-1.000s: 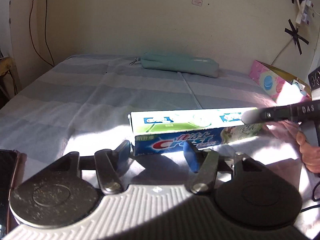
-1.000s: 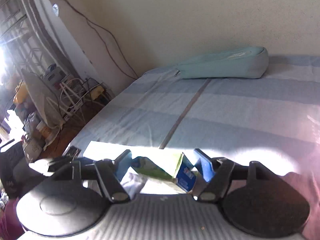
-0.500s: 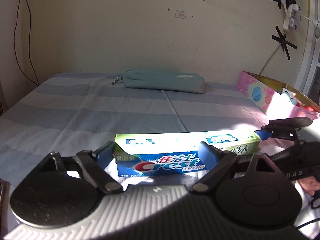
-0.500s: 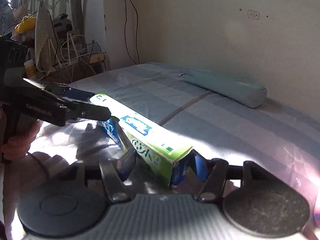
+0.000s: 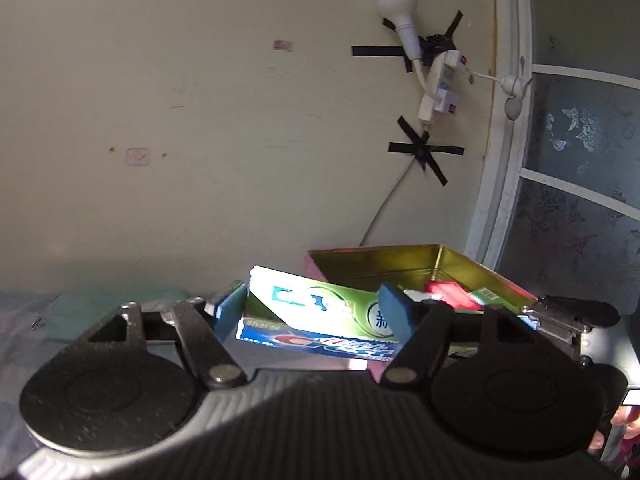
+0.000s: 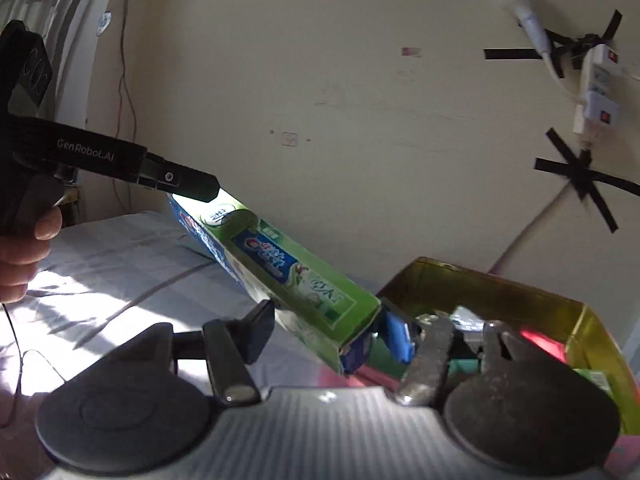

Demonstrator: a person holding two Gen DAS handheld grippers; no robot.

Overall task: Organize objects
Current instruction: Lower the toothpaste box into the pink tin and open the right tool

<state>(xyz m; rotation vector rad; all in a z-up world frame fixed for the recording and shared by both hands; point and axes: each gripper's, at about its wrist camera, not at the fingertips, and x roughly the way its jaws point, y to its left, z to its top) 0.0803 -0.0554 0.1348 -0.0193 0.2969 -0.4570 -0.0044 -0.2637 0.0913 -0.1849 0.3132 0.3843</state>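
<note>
Both grippers grip one long toothpaste box (image 5: pixel 320 318), lifted clear of the bed and tilted.

The left gripper (image 5: pixel 312 314) holds the box across its width. Its two blue pads press the box's long sides, so the jaws stand about half open, stopped by the carton. In the right wrist view this gripper (image 6: pixel 188 186) reaches in from the left, and its black finger lies on the box's higher, sunlit end. White lettering on its arm reads "GenRobot.AI".

The right gripper (image 6: pixel 328 330) clamps the lower end of the toothpaste box (image 6: pixel 280 272). A dark pad is on the left face and a blue pad on the right, with the jaws at a middling width around the carton.

The box is green and white on top, with a blue side panel. It carries the red and blue Crest logo and Chinese characters too small to read.

Its lower end hangs at the near left rim of an open tin (image 6: pixel 500 284) with a gold inside and pink outside. The tin (image 5: pixel 400 260) holds small red and green packets.

A striped pale bedsheet (image 6: pixel 120 264) lies below the box.
</note>
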